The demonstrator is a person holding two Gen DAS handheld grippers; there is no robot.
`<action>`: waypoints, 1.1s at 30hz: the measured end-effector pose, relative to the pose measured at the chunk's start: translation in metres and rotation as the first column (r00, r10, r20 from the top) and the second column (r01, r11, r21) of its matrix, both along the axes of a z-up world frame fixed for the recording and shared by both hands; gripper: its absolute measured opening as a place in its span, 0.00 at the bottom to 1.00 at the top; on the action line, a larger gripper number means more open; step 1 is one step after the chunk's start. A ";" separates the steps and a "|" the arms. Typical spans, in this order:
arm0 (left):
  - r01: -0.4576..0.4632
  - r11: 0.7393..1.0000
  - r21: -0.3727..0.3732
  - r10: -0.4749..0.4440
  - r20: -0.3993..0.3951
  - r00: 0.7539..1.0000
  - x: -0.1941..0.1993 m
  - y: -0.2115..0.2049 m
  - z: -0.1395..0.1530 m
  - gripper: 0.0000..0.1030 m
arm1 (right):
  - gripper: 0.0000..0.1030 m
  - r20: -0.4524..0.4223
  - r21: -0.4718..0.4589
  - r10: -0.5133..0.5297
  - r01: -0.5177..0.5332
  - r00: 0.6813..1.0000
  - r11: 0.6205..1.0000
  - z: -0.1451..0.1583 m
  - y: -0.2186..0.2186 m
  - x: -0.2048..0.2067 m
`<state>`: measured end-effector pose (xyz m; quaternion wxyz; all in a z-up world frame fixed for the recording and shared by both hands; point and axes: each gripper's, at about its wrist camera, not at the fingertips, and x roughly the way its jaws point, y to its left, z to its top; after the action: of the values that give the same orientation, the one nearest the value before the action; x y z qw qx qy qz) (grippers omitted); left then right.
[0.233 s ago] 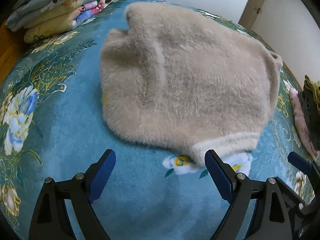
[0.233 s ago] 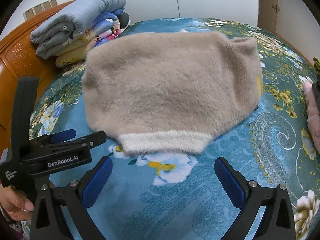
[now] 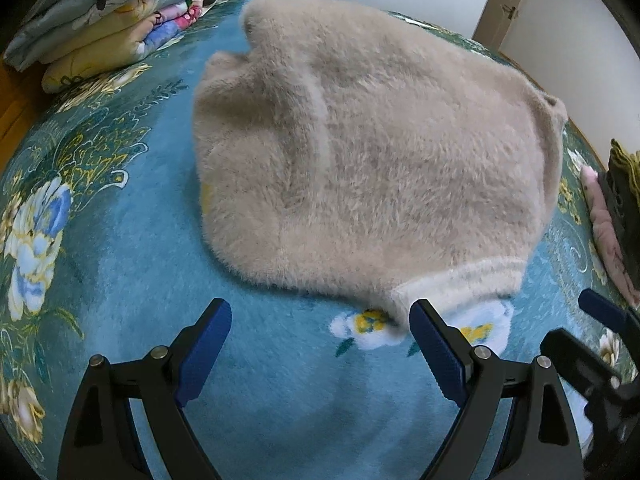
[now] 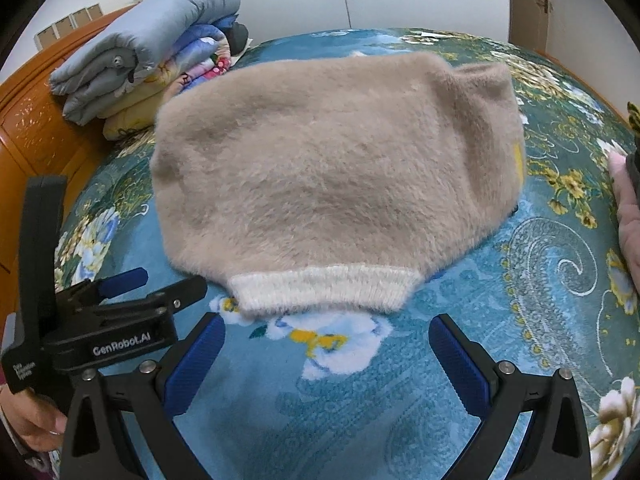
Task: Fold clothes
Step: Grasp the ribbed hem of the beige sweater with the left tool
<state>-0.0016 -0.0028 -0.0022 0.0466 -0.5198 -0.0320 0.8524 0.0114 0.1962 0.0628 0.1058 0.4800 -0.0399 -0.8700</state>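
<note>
Since the earlier frame almost nothing had shifted — the fuzzy beige sweater (image 3: 360,152) lay where it had, and both grippers had only drifted slightly. Going left to right: a stack of folded quilts (image 4: 148,64) sat by the wooden headboard (image 4: 36,120), the sweater was spread mid-bed on the blue floral blanket (image 3: 120,280), and a pink garment (image 4: 628,216) lay at the right edge. The left gripper (image 3: 320,344) hung with jaws wide apart and empty, its right finger just beside the white ribbed hem (image 4: 324,288). The right gripper (image 4: 326,354) was likewise spread and empty, near the hem's middle. The likely step was pinching the hem — each gripper should take a separate corner, bite through both fluffy layers, and lift evenly so the fold stays square.
</note>
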 end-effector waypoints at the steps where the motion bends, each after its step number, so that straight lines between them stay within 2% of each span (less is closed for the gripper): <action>1: 0.000 1.000 -0.010 0.000 -0.004 1.000 -0.003 -0.001 -0.002 0.88 | 1.00 0.003 -0.001 -0.002 0.002 1.000 1.000 -0.001 0.000 -0.001; 3: 0.000 0.999 -0.038 -0.001 -0.015 1.000 -0.004 0.007 -0.005 0.88 | 1.00 0.010 -0.003 -0.006 0.006 1.000 1.000 -0.004 0.000 -0.002; 6: 0.041 0.998 -0.049 -0.042 -0.015 0.999 -0.003 -0.007 -0.017 0.88 | 1.00 0.009 -0.010 -0.005 0.005 1.000 1.000 -0.008 -0.001 0.002; 17: 0.110 0.984 -0.143 -0.112 -0.003 0.994 -0.004 0.000 -0.020 0.88 | 1.00 0.039 -0.012 -0.027 0.027 0.999 1.000 -0.012 0.005 -0.002; 20: 0.159 0.958 -0.240 -0.168 -0.016 0.986 -0.006 0.010 -0.019 0.88 | 1.00 0.050 -0.024 -0.058 0.060 0.997 0.998 -0.011 0.017 0.005; 22: 0.207 0.916 -0.344 -0.235 -0.040 0.971 -0.004 0.018 -0.022 0.88 | 1.00 0.067 -0.036 -0.092 0.094 0.994 0.995 -0.011 0.030 0.011; 25: 0.307 0.831 -0.464 -0.351 -0.009 0.936 -0.003 0.035 -0.034 0.88 | 1.00 0.077 -0.049 -0.154 0.158 0.985 0.986 -0.013 0.049 0.018; 27: 0.373 0.750 -0.547 -0.443 0.004 0.896 0.001 0.051 -0.044 0.88 | 1.00 0.094 -0.078 -0.195 0.203 0.976 0.976 -0.014 0.062 0.022; 30: 0.424 0.626 -0.654 -0.545 0.021 0.838 0.007 0.069 -0.058 0.88 | 1.00 0.090 -0.113 -0.232 0.241 0.969 0.964 -0.014 0.078 0.026; 33: 0.415 0.549 -0.726 -0.605 -0.002 0.796 0.011 0.082 -0.060 0.88 | 1.00 0.090 -0.081 -0.264 0.271 0.960 0.959 -0.011 0.087 0.031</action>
<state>0.0095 0.0794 -0.0622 0.1000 -0.3712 0.4489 0.8067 0.0423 0.2831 0.0522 0.0076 0.4985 -0.1486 -0.8540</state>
